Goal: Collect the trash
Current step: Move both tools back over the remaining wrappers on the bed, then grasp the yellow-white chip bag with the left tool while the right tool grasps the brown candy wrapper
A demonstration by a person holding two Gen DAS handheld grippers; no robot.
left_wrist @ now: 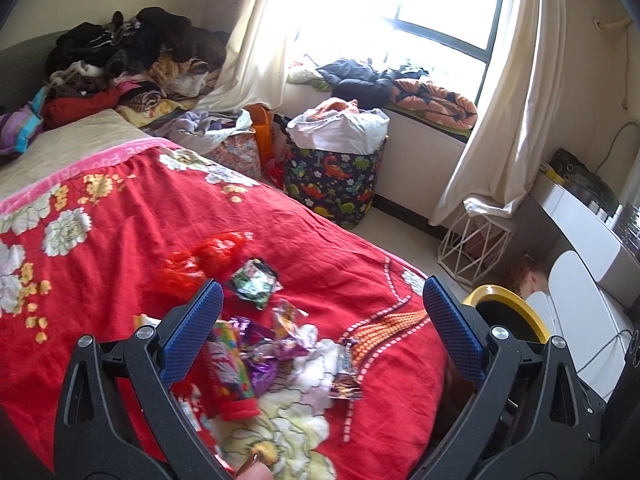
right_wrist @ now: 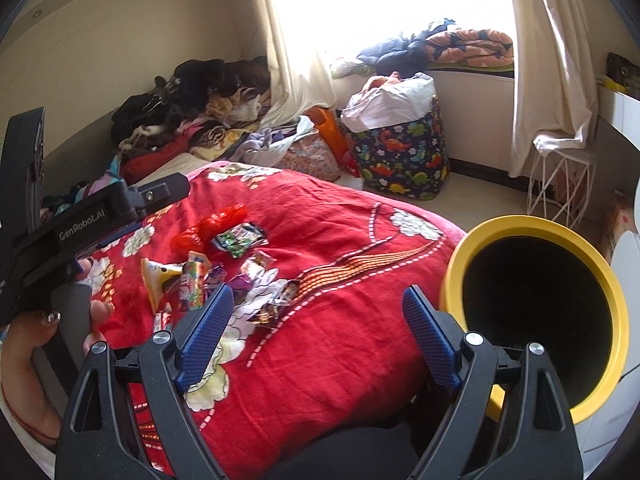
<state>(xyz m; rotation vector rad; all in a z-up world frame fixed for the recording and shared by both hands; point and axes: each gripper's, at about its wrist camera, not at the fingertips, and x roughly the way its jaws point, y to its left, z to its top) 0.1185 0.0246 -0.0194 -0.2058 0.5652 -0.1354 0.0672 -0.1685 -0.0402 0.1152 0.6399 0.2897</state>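
Both my left claw (left_wrist: 322, 300) and right claw (right_wrist: 318, 312) hang spread apart, empty, above the wrappers (left_wrist: 256, 344) strewn on the bed (left_wrist: 120, 248), where flimsy foil could slip short of the yellow bin (right_wrist: 536, 312).

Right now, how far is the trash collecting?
Nothing looks done: the bin interior looks dark, contents unseen. In hand: nothing; left gripper and right gripper are open. Left: wrappers, red bag, all on the bed.

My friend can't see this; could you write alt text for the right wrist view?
An open hand-held gripper hovers over a red floral bedspread strewn with snack wrappers, beside a yellow bin with a black interior.
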